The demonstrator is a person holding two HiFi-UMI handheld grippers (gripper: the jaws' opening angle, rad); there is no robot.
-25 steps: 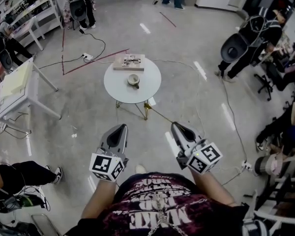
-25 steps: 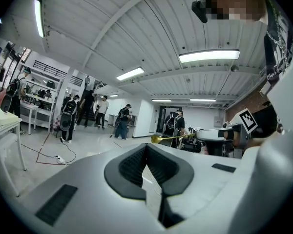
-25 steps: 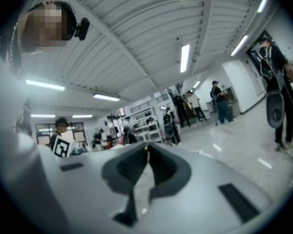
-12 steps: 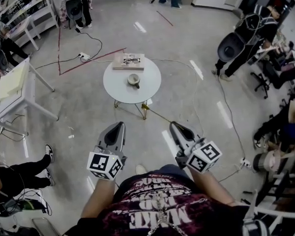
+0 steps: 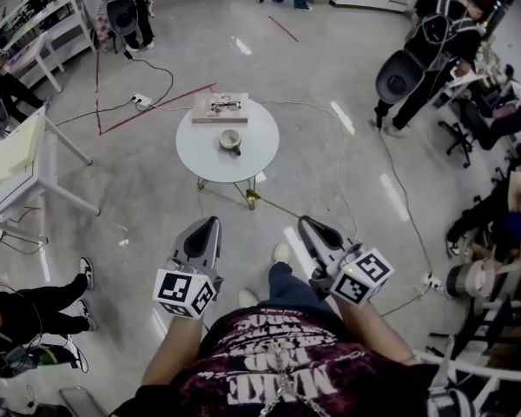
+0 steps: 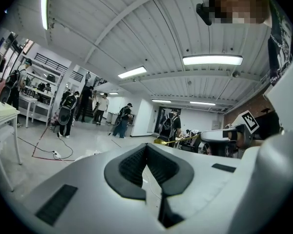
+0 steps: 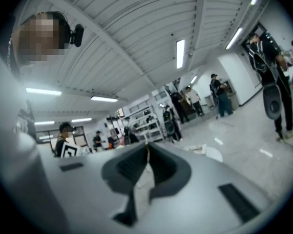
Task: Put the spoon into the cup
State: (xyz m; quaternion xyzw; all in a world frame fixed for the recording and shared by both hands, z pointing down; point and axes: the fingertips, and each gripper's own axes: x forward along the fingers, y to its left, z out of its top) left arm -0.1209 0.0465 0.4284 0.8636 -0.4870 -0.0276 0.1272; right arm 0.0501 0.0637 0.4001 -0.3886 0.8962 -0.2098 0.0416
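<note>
One small round cup (image 5: 231,140) stands on the one round white surface (image 5: 204,159), well apart from our two grippers. The left gripper (image 5: 211,222) and the right gripper (image 5: 305,222) each have their dark, textured fingers (image 6: 127,169) pressed together on nothing. One flat wooden board (image 5: 219,108) lies near the cup. We cannot make out the spoon.
</note>
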